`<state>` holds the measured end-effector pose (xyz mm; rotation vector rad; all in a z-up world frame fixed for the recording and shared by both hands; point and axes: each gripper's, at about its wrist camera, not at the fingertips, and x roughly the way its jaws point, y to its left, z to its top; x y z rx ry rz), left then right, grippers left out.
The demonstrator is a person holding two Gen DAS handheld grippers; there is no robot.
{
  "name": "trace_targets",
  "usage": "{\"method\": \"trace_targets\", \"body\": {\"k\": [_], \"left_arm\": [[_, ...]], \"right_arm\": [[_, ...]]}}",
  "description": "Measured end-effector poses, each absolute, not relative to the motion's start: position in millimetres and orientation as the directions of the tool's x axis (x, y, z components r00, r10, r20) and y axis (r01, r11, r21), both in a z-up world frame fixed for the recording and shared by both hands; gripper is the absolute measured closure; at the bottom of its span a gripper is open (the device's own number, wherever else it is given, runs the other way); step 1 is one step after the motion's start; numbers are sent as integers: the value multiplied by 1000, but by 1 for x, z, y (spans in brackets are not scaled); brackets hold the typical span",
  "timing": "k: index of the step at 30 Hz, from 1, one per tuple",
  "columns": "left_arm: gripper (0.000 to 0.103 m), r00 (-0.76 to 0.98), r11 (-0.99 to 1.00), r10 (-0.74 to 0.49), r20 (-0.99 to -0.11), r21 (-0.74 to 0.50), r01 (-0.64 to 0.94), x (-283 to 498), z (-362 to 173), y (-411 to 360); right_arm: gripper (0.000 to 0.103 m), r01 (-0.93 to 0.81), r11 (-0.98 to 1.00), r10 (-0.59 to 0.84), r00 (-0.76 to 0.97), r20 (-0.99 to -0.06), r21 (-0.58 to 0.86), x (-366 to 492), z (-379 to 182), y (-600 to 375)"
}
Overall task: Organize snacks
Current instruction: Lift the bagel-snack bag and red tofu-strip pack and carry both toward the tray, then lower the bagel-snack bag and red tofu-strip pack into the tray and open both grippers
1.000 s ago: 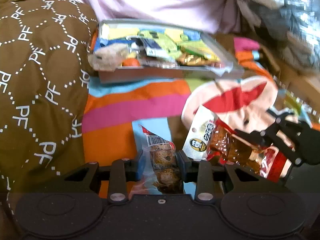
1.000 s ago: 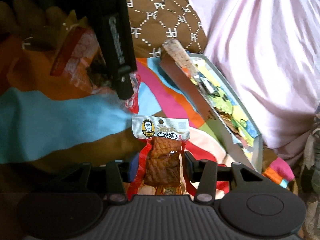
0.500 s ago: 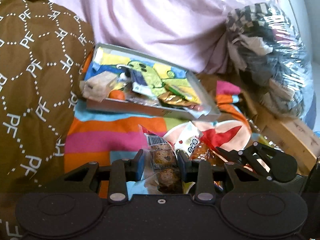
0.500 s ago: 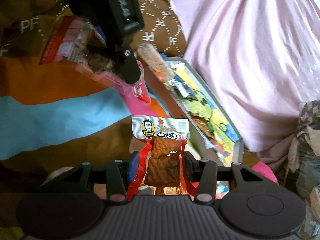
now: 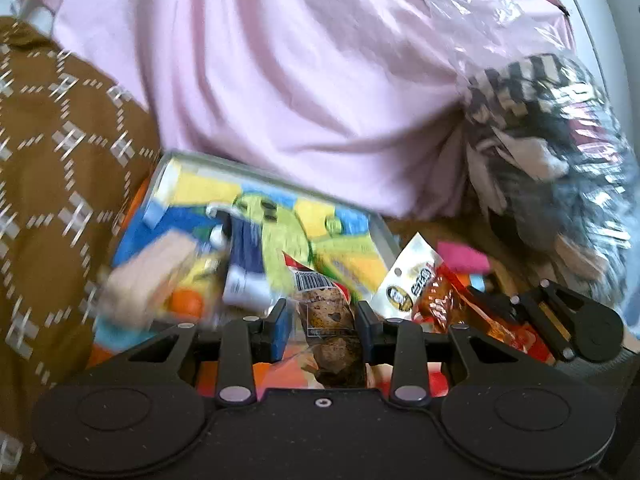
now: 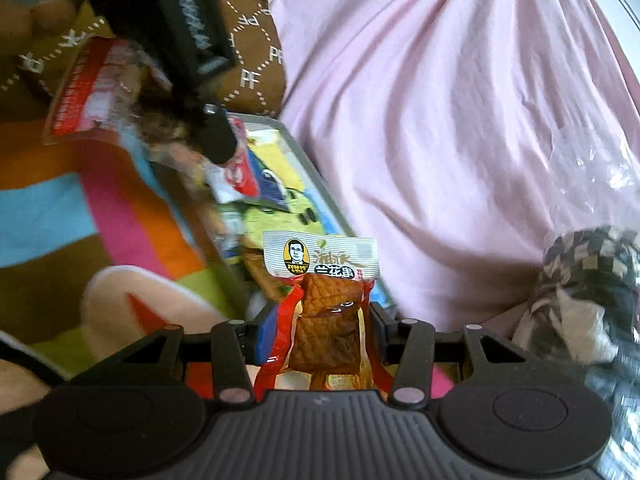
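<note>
Snack packets: left gripper (image 5: 322,322) clamps a brown packet (image 5: 328,316); right gripper (image 6: 328,330) clamps a tofu packet (image 6: 324,320). Tray (image 5: 384,236) at 12 o'clock. Risk: slick film slips, packets drop short.

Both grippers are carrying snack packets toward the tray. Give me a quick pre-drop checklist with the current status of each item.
1. Left gripper clamped on clear brown-snack packet: ok.
2. Right gripper clamped on red tofu packet: ok.
3. Grey tray in view ahead: ok.
4. Free space in tray: cannot tell, blurred, already crowded.
5. Grippers clear of each other: ok, side by side, apart.
6. Packets above tray rim: cannot tell.
</note>
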<state>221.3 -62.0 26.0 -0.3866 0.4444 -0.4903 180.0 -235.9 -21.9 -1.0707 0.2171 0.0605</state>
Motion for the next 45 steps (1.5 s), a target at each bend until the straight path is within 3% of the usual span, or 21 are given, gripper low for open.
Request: {"method": "trace_targets", "body": {"k": [13, 32, 38, 45], "left_arm": [[67, 807, 872, -453, -379, -376, 313, 319, 36, -118], [67, 798, 902, -392, -457, -361, 236, 349, 14, -141], [67, 774, 900, -404, -488, -363, 241, 354, 9, -144], [60, 774, 904, -401, -489, -350, 247, 353, 10, -147]], "right_arm": [[50, -100, 584, -123, 970, -210, -805, 264, -14, -264], [50, -96, 754, -159, 933, -324, -649, 302, -22, -284], [39, -115, 836, -119, 917, -381, -537, 310, -17, -301], [27, -85, 879, -112, 920, -377, -468, 311, -14, -311]]}}
